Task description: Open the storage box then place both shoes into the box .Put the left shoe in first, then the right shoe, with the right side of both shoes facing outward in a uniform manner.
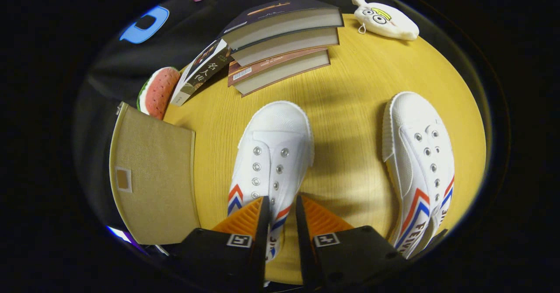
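Fingers of the tool (pixel 280 205) are nearly closed around the heel side of the left shoe (pixel 271 157), on the surface (pixel 350 109) beside the storage box (pixel 153 175); firm pinching is advised before lifting.

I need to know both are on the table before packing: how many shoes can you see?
2. One shoe lies with its heel end between the gripper fingers, which are close around it. The other shoe lies apart, to its right on the table.
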A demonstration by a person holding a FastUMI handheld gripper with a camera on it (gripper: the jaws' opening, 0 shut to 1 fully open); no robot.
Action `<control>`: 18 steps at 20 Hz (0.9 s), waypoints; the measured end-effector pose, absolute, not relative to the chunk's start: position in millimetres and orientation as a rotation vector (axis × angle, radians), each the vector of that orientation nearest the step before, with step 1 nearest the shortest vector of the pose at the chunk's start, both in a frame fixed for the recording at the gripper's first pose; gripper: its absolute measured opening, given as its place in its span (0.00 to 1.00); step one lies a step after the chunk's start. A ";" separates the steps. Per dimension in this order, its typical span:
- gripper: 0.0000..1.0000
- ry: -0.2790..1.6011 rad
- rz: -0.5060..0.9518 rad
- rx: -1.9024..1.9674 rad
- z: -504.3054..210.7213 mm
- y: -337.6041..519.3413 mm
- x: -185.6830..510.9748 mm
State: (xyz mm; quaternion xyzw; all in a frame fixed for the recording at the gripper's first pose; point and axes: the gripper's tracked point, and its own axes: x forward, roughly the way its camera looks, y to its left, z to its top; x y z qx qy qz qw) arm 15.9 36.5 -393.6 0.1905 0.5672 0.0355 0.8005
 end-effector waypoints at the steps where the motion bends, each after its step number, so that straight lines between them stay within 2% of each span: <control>1: 0.28 1.226 0.071 0.414 -394.7 35.6 15.1; 6: 0.08 1.240 0.042 0.583 -395.0 35.1 14.1; 12: 0.08 1.219 0.028 0.617 -369.2 41.7 2.3; 18: 0.07 1.131 0.052 0.612 -304.1 48.1 4.3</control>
